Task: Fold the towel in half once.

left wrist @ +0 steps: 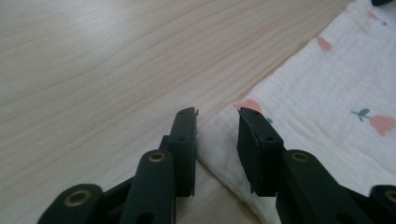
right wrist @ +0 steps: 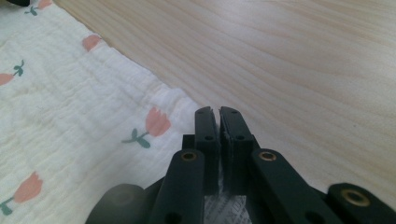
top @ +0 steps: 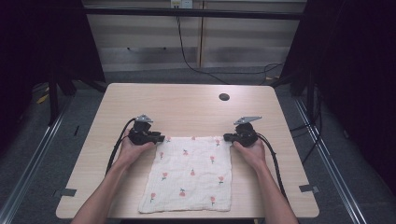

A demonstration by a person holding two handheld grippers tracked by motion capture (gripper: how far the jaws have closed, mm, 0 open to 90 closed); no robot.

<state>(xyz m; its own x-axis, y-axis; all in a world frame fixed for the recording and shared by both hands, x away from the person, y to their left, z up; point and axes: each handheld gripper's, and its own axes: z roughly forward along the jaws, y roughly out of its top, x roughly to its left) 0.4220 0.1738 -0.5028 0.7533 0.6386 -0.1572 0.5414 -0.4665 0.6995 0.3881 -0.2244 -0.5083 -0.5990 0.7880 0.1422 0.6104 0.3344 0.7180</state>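
Observation:
A white cloth printed with small pink tulips lies flat on the light wooden table, reaching to its near edge. My left gripper rests at the cloth's far left corner. In the left gripper view the jaws stand apart, with that corner of the cloth lying between them and untouched by the pads. My right gripper sits at the far right corner. Its jaws are pressed together where the cloth's corner runs in between them.
A dark round hole sits in the tabletop behind the right gripper. The far half of the table is bare wood. Black cables trail from both grippers along the forearms toward the near table edge.

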